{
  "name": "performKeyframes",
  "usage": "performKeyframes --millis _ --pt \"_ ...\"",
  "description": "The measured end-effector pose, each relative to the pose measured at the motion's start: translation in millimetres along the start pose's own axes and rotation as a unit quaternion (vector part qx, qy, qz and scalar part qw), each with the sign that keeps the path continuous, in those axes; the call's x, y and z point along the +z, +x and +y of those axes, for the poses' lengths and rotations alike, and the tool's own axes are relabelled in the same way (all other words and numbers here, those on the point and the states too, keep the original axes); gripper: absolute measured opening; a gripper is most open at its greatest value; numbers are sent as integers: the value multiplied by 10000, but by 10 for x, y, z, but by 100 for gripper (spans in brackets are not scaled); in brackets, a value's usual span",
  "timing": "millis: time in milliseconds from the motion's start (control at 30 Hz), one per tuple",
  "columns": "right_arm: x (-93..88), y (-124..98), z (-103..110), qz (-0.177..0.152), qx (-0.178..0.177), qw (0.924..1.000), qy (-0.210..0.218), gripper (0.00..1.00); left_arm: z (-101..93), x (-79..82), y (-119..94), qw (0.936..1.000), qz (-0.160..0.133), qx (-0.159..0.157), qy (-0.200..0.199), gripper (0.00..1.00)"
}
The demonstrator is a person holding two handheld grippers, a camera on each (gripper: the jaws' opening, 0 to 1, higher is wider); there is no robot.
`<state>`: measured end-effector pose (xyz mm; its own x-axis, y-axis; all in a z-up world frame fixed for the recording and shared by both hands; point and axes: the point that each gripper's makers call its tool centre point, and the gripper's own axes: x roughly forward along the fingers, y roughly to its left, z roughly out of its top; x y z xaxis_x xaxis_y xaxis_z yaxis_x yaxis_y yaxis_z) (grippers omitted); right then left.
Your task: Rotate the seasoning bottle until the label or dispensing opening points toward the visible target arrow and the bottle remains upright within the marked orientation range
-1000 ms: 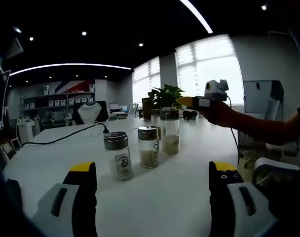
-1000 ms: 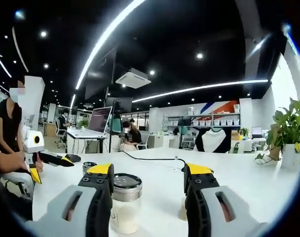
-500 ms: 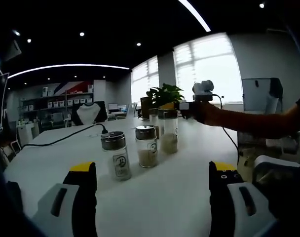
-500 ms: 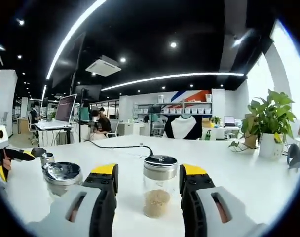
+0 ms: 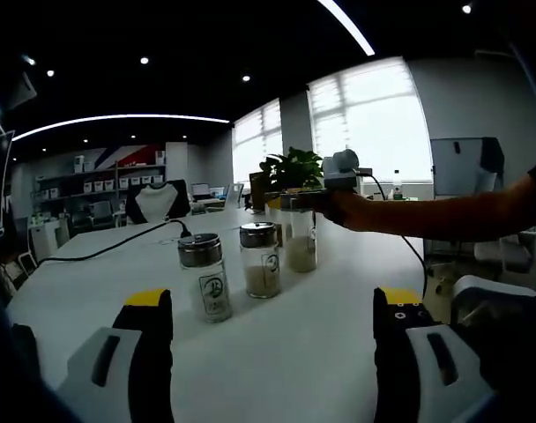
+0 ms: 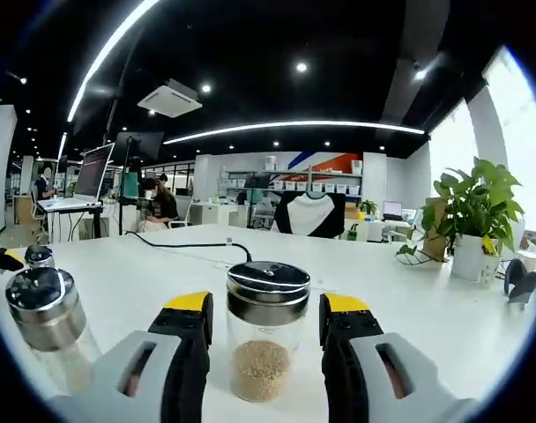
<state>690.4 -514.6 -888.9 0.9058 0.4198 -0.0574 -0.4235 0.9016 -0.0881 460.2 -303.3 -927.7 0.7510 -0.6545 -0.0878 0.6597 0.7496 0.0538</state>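
Between right claw (image 6: 261, 313) parted jaws, cylindrical glass seasoning bottle (image 6: 266, 330), shiny metal cap, left claw (image 5: 272, 304) released.

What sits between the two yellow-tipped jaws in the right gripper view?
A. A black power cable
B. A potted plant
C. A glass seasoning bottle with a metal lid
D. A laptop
C: the seasoning bottle, glass with a metal lid and grainy contents, stands upright on the white table between the jaws of the right gripper; the potted plant stands farther back, to the right.
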Motion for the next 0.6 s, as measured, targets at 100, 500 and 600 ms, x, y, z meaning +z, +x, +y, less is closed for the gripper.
performKeyframes --millis 100,500,600 --pt "0 55 3 -10 -37 10000 -52 44 4 -4 0 10000 4 2 -3 100" --pt "60 10 5 -120 95 9999 46 37 2 -2 3 10000 -6 -18 -5 100" --pt "144 -52 -15 -231 99 9995 167 37 26 -6 3 10000 -21 -6 -39 100"
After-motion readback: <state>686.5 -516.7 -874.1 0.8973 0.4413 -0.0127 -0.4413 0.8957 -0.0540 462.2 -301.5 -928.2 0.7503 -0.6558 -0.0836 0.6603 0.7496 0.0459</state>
